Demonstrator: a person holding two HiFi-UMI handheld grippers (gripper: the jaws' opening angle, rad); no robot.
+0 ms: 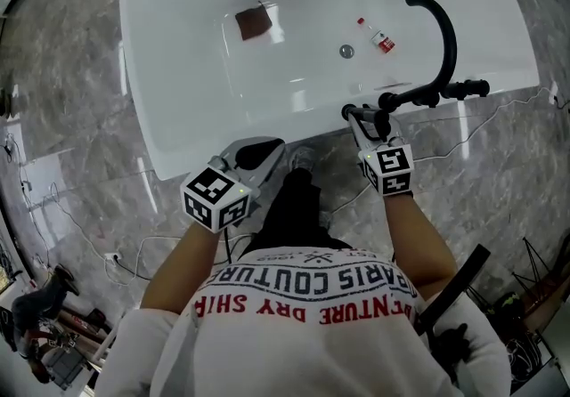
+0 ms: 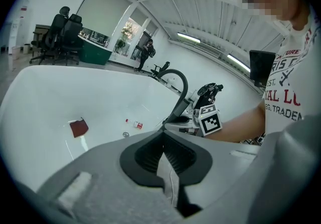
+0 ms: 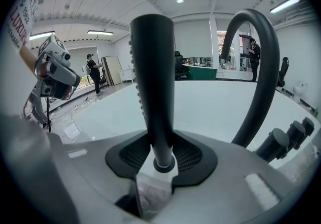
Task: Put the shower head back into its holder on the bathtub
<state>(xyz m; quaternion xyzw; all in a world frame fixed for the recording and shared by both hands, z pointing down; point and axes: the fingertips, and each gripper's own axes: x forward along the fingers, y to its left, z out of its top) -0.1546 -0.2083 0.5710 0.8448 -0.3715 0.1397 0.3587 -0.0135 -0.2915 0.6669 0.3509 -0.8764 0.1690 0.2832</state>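
Note:
The black shower head (image 3: pixel 153 92) stands upright between the pads of my right gripper (image 3: pixel 161 153), which is shut on its handle. In the head view this gripper (image 1: pixel 365 124) is at the near rim of the white bathtub (image 1: pixel 151 119), beside the black faucet's base, and only the shower head's tip (image 1: pixel 356 110) shows. The curved faucet spout (image 1: pixel 443 30) arches over the tub just to its right. My left gripper (image 1: pixel 267 153) hangs outside the tub's near rim. Its jaws are shut (image 2: pixel 163 155) with nothing between them. Whether the handle's foot sits in a holder is hidden.
In the tub lie a brown cloth (image 1: pixel 254 23), a small bottle (image 1: pixel 381 39) and the drain (image 1: pixel 346 51). Black faucet handles (image 1: pixel 468 88) stick out to the right on the rim. Thin cables (image 1: pixel 80 226) run over the marble floor.

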